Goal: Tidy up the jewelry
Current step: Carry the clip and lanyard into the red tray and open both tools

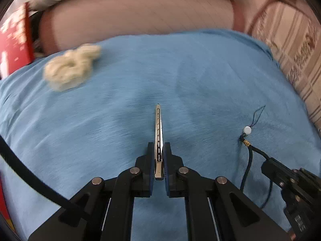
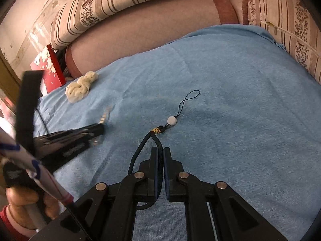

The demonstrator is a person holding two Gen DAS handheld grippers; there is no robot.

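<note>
In the left wrist view my left gripper [image 1: 159,146] is shut on a slim silver metal bracelet [image 1: 158,124], held on edge; it sticks out forward past the fingertips over the blue cloth [image 1: 120,110]. The right wrist view shows my right gripper [image 2: 160,150] shut on the dark blue cord [image 2: 159,160] of a strap charm. The charm's gold wrap [image 2: 156,130], white bead [image 2: 171,120] and thin loop [image 2: 190,98] lie on the cloth ahead. The left gripper [image 2: 99,129] appears at the left of that view with silver links [image 2: 104,117] at its tip.
A cream scrunchie [image 1: 72,70] [image 2: 81,86] lies at the cloth's far left. A red patterned box [image 2: 48,68] stands beyond it. Striped sofa cushions [image 2: 120,0] border the back and right. A person's hand [image 2: 22,200] holds the left gripper's handle.
</note>
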